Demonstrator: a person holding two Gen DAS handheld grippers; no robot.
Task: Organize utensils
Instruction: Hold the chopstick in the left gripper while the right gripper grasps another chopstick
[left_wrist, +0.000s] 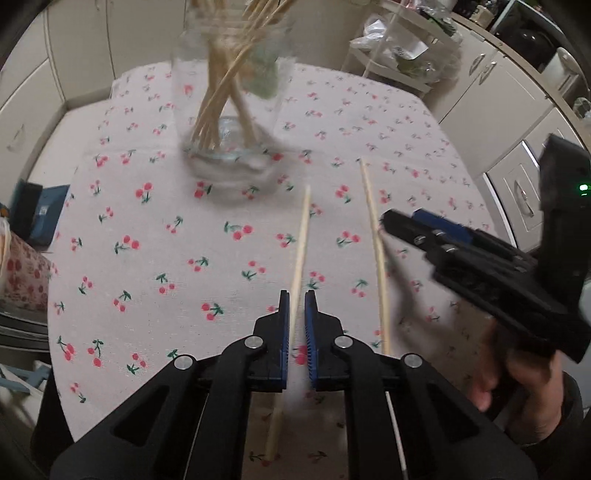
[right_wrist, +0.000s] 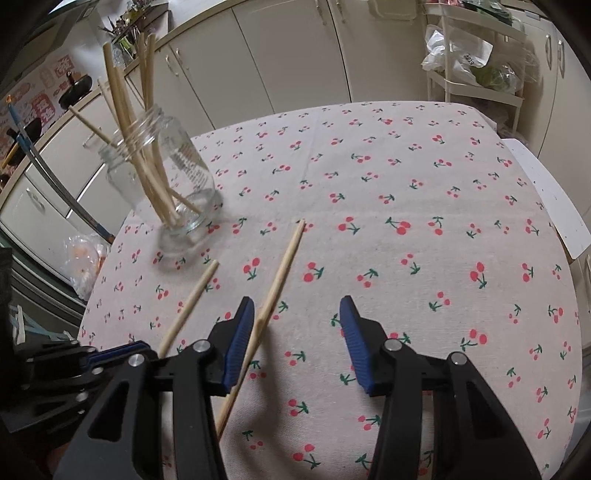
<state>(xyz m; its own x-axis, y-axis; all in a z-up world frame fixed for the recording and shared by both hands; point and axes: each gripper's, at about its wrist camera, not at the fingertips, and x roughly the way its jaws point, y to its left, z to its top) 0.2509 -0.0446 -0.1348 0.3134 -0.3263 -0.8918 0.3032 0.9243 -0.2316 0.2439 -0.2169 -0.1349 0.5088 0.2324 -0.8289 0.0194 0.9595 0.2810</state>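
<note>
A clear glass jar (left_wrist: 231, 110) holding several wooden chopsticks stands at the far middle of the cherry-print table; it also shows in the right wrist view (right_wrist: 173, 184) at the left. Two loose chopsticks lie on the cloth. My left gripper (left_wrist: 297, 301) is nearly shut around the left chopstick (left_wrist: 301, 240), which runs between its blue pads. The right chopstick (left_wrist: 373, 229) lies beside it. My right gripper (right_wrist: 297, 306) is open; that chopstick (right_wrist: 280, 273) passes just inside its left finger (right_wrist: 240, 332). The other chopstick (right_wrist: 192, 299) lies further left. The right gripper also shows in the left wrist view (left_wrist: 391, 221).
The cherry-print tablecloth (right_wrist: 406, 184) covers the table. White cabinets stand behind it. A white wire rack with bags (right_wrist: 472, 59) stands at the back right. A blue box (left_wrist: 40, 214) sits off the table's left edge.
</note>
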